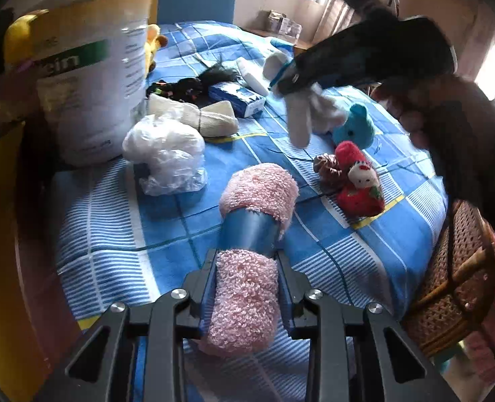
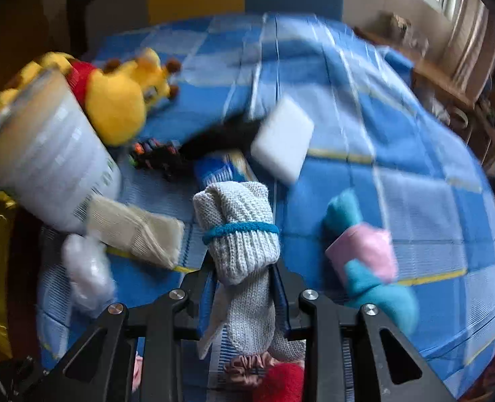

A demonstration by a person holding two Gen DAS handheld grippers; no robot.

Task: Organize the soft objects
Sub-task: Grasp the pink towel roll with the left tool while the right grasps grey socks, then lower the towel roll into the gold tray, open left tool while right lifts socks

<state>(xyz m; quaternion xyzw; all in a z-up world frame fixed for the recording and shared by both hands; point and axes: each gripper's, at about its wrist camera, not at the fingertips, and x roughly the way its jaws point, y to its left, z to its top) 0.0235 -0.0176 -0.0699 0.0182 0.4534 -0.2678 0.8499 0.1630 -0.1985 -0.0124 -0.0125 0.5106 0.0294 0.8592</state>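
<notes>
My left gripper (image 1: 247,268) is shut on a fluffy pink sock roll (image 1: 257,197) with a blue band; the roll sticks out forward over the blue checked cloth (image 1: 113,234). My right gripper (image 2: 244,274) is shut on a grey knitted sock bundle (image 2: 237,227) tied with a blue band. In the left wrist view that right gripper (image 1: 287,80) hangs at the upper right, above the cloth, with the grey sock (image 1: 301,117) dangling from it. A cream sock roll (image 1: 210,117), a teal plush (image 1: 354,127) and a red plush doll (image 1: 358,181) lie on the cloth.
A tall white can (image 1: 93,77) stands at the left, with a crumpled plastic bag (image 1: 167,154) in front of it. A blue tissue pack (image 1: 237,97), black hair items (image 1: 187,87), a white sponge (image 2: 282,137) and a yellow plush (image 2: 120,100) lie farther back. A wicker chair (image 1: 455,284) stands at the right edge.
</notes>
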